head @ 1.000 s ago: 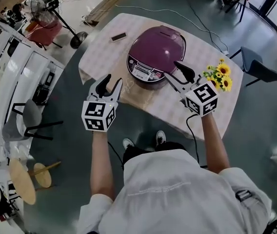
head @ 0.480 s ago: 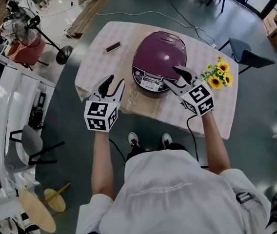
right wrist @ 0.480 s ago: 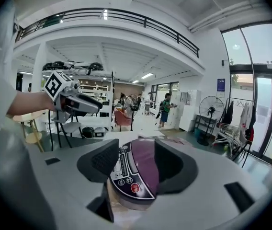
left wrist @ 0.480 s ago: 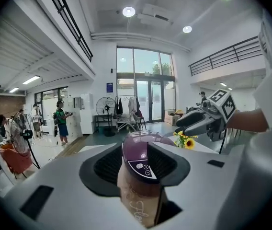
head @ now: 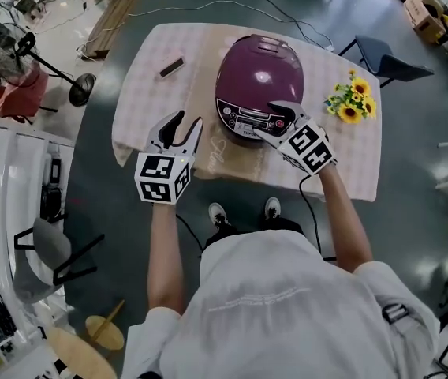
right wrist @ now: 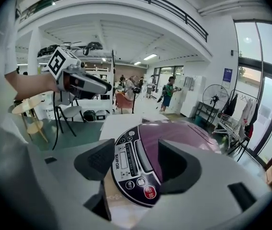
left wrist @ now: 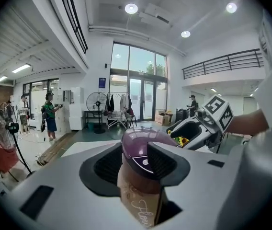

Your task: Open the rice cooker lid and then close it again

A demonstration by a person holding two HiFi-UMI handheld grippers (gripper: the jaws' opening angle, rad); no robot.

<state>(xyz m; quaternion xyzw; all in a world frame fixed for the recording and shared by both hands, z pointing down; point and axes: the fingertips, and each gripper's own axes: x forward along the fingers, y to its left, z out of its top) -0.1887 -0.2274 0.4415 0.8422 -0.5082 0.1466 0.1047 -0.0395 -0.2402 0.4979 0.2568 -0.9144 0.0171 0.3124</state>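
We see the closed rice cooker (head: 259,73) on the bench (head: 149,81); left hand-held gripper (head: 188,121) released, empty, nearby; right hand-held gripper (head: 270,120) released, jaws just opening, its control panel (head: 240,122) between them.

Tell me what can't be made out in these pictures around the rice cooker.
- Head view: the small dark object left of the rice cooker is too small to identify.
- Head view: the right gripper, jaws just opening and gripping nothing, covers part of the cooker's panel; contact is unclear.
- Left gripper view: the left gripper hides the cooker's lower body with its jaws.
- Right gripper view: the panel's button print is blurred.
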